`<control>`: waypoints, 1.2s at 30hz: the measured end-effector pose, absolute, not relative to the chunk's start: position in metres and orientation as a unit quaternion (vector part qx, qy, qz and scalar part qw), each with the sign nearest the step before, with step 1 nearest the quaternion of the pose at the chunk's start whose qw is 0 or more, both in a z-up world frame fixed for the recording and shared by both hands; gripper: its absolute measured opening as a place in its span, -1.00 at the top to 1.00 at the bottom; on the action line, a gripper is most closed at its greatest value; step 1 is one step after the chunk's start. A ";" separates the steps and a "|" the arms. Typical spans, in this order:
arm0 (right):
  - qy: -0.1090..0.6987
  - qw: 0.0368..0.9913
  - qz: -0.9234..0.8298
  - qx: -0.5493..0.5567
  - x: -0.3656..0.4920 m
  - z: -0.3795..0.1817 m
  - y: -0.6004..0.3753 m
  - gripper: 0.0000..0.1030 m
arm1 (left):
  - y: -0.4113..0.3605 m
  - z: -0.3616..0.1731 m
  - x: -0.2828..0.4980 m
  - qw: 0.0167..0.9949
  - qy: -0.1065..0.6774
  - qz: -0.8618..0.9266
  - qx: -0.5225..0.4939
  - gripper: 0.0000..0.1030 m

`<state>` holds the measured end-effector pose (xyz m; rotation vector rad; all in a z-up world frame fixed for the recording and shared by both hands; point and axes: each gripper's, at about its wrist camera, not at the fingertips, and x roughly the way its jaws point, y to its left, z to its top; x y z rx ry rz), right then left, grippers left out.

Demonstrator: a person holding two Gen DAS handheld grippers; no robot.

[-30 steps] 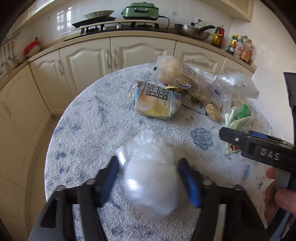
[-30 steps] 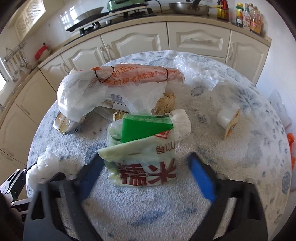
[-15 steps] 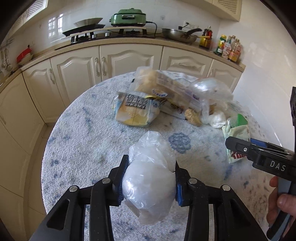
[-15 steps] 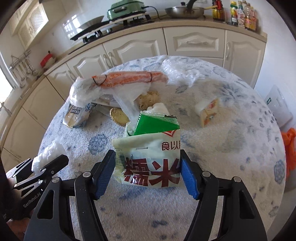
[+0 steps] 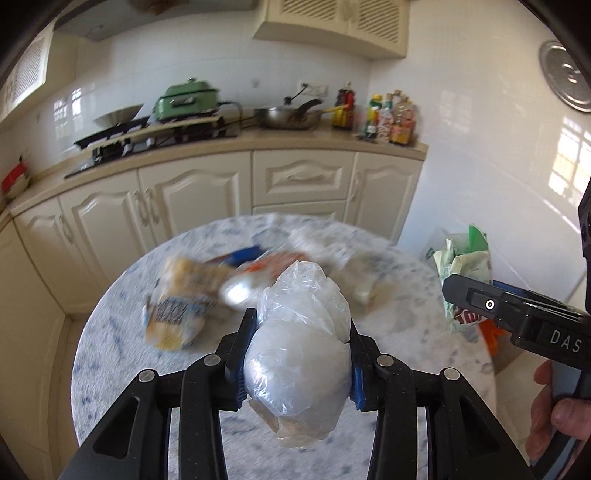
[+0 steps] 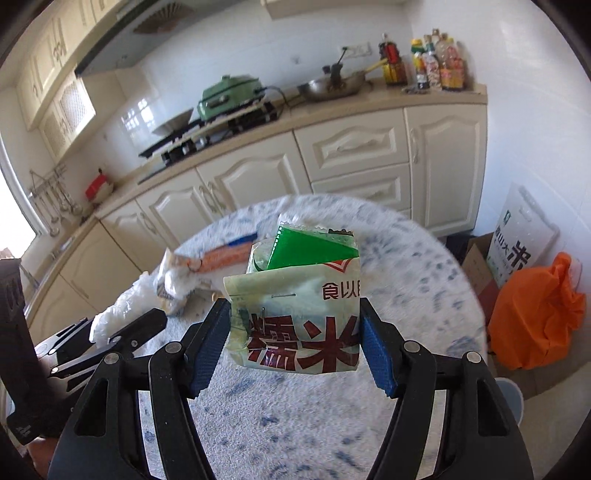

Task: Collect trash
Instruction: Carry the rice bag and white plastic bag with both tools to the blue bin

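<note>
the left gripper [image 5: 297, 369] is clamping a clear plastic bag [image 5: 299, 354]; the right gripper [image 6: 293, 347] is pinching a rice packet [image 6: 295, 314]. both are hanging above the table [image 6: 424, 295]; wrappers [image 5: 184, 310] at ten o'clock are waiting.

Beyond the fingers stands a round worktop [image 6: 424, 266] with a blue-speckled white cover. Behind it run cream cabinets [image 5: 192, 199] under a beige counter [image 6: 369, 99] bearing a green cooker [image 5: 186, 98], a wok [image 6: 332, 86] and bottles [image 5: 388, 118]. White glossy wall tiles [image 5: 498, 155] reflect window light. Cream wall cupboards [image 5: 332, 18] hang above.
</note>
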<state>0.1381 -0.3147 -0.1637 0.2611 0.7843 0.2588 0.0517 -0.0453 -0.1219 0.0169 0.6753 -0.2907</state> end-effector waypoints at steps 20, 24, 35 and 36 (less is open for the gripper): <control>0.303 0.930 -0.079 0.191 0.056 -0.122 -0.527 -0.34 | -0.227 -0.078 0.060 0.877 0.316 -0.355 0.066 0.27; 0.319 0.912 -0.139 0.217 0.031 -0.148 -0.575 -0.33 | -0.279 -0.100 0.060 0.842 0.354 -0.399 0.084 0.27; 0.391 0.847 -0.219 0.287 0.002 -0.245 -0.661 -0.33 | -0.405 -0.176 0.072 0.763 0.440 -0.452 0.143 0.27; 0.398 0.841 -0.220 0.294 0.003 -0.256 -0.666 -0.33 | -0.417 -0.183 0.076 0.757 0.448 -0.452 0.147 0.27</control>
